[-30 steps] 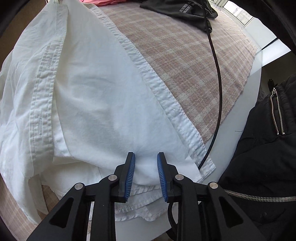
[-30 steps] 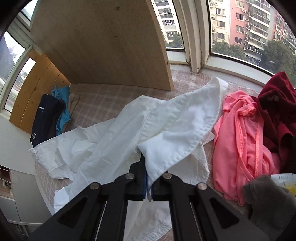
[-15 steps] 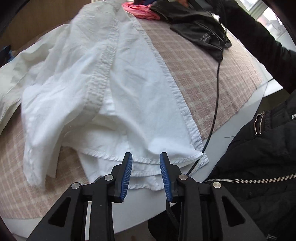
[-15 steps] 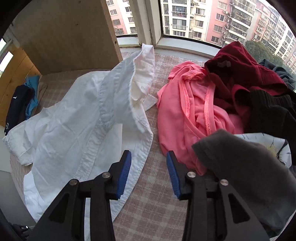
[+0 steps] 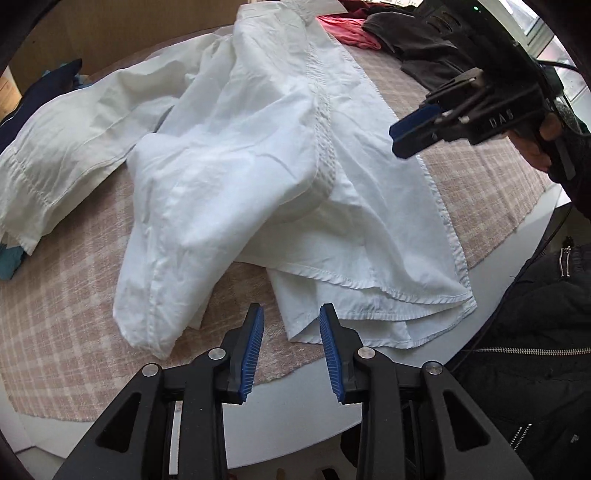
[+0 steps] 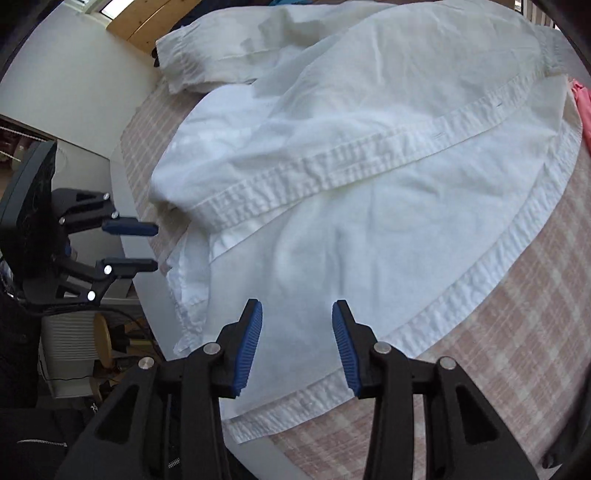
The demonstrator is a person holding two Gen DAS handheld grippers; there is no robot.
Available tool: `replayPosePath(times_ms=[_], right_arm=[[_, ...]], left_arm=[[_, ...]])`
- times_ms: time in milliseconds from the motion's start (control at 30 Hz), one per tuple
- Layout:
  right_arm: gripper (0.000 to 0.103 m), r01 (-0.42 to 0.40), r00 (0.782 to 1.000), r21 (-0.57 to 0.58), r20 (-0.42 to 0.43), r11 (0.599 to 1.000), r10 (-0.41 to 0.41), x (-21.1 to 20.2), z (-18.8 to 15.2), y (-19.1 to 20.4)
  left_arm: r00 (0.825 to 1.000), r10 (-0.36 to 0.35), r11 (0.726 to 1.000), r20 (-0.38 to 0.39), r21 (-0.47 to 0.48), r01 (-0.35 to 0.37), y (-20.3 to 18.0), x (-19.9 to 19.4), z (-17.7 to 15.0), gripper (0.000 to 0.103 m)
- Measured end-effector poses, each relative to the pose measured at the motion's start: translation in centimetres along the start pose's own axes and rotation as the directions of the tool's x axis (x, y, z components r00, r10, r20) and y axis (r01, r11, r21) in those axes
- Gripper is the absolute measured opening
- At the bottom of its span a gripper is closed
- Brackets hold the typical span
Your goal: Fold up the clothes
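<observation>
- We see a white shirt [image 5: 280, 155] lying crumpled and partly spread on the checked pink cloth [image 5: 66, 295] that covers the desk [image 5: 295, 413]; its hem reaches the cloth's near edge, beside the bare white rim of the desk.
- One sleeve [image 5: 70, 147] stretches away from the shirt's body toward the far left, its cuff resting on the cloth.
- The button placket [image 6: 332, 166] runs diagonally across the shirt, with one front panel folded loosely over the other.
- Our left tool [image 5: 291, 347] hovers just short of the shirt's hem, its blue-padded fingers [image 5: 253, 347] parted with nothing between them; cloth and a corner of hem show through the gap.
- Our right tool [image 6: 297, 343] hangs over the shirt's lower front panel, jaws spread wide and gripping nothing; we cannot tell whether the pads touch the fabric.
- In the left wrist view the right tool [image 5: 417, 129] appears above the shirt's right edge, held in a hand [image 5: 535, 144].
- Beyond the shirt's collar lie a pink garment [image 5: 347, 33] and a dark grey garment [image 5: 413, 48].
- Near the sleeve's far side, a navy garment [image 5: 44, 85] rests at the cloth's edge.
- A black zipped jacket [image 5: 535, 339] worn by the person shows beside the shirt's hem, off the desk.
</observation>
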State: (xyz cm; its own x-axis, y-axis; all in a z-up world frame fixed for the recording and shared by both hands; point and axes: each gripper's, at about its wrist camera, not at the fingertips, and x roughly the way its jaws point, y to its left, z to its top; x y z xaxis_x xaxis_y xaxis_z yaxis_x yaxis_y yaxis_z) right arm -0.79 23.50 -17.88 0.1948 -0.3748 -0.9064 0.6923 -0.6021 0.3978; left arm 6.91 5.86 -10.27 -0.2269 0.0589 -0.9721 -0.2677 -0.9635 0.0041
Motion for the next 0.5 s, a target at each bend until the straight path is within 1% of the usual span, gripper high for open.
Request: replayPosePath(times_ms=[33, 100, 167, 200, 267, 333, 400, 467, 500], right_arm=[[0.039, -0.003, 1.0, -0.011, -0.019, 1.0, 0.003, 0.6, -0.7, 0.8], [0.039, 0.034, 0.999, -0.013, -0.03, 0.999, -0.034, 1.2, -2.2, 2.1], [0.039, 0.073, 0.997, 0.008, -0.032, 0.997, -0.073, 1.5, -3.4, 2.8], [0.04, 0.08, 0.996, 0.026, -0.041, 0.996, -0.079, 1.7, -3.9, 3.1], [0.04, 0.101, 0.994, 0.073, -0.055, 0.992, -0.097, 2.1, -4.9, 3.3], [0.04, 0.115, 0.992, 0.141, -0.06, 0.983, -0.108, 2.5, -5.8, 3.2], [0.04, 0.107, 0.994, 0.226, -0.054, 0.968, -0.098, 2.8, -6.6, 2.9], [0.044, 0.088, 0.996, 0.316, -0.031, 0.945, -0.082, 2.7, -7.3, 2.7], [0.045, 0.077, 0.997, 0.352, -0.02, 0.933, -0.075, 2.7, -7.7, 2.7]], left_arm=[[1.0, 0.007, 1.0, -0.002, 0.023, -0.007, 0.0, 0.3, 0.1, 0.031], [1.0, 0.022, 0.997, -0.006, 0.069, -0.022, 0.1, 0.9, 0.4, 0.031], [0.999, 0.038, 0.993, -0.008, 0.115, -0.036, 0.2, 1.5, 0.7, 0.031], [0.999, 0.041, 0.988, -0.011, 0.151, -0.038, 0.1, 1.7, 0.8, 0.031], [1.0, 0.023, 0.967, -0.021, 0.253, -0.017, -0.2, 2.0, 0.6, 0.031], [1.0, 0.013, 0.943, -0.028, 0.331, -0.003, -0.1, 2.4, 0.8, 0.031], [0.999, 0.0, 0.914, -0.033, 0.405, 0.013, 0.0, 2.7, 0.9, 0.031], [0.999, -0.029, 0.885, -0.027, 0.464, 0.038, 0.2, 3.0, 1.2, 0.031], [0.999, -0.04, 0.869, -0.025, 0.493, 0.047, 0.3, 3.1, 1.4, 0.031]])
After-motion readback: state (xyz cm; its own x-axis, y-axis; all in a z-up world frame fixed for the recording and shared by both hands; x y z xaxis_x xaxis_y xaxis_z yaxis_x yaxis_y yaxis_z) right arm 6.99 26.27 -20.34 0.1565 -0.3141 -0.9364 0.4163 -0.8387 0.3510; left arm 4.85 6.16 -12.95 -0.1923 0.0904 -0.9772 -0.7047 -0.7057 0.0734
